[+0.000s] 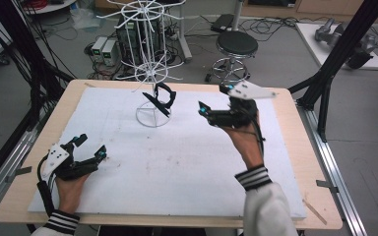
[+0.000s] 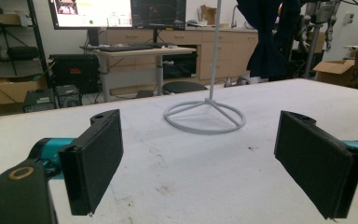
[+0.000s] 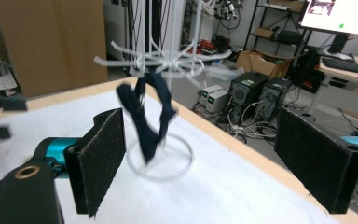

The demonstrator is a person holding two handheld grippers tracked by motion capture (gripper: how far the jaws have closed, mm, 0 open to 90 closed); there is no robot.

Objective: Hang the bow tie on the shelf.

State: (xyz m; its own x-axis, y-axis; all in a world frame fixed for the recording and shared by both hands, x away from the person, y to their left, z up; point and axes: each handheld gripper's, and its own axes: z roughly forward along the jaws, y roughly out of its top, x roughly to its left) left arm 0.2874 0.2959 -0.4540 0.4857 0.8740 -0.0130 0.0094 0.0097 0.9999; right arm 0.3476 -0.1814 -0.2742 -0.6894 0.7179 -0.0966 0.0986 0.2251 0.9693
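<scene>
A white wire display rack stands at the table's far middle on a ring base. A dark blue cloth hangs from its lower arms, just above the ring. My right gripper is open and held in the air to the right of the cloth, empty. In the right gripper view the cloth hangs, slightly blurred, ahead between the wide-apart pads. My left gripper rests open near the front left of the table. Its view looks at the ring base and pole.
A white sheet covers the wooden table. Behind the table are a black stool, computer boxes and cables on the floor. Black frame posts rise at the right.
</scene>
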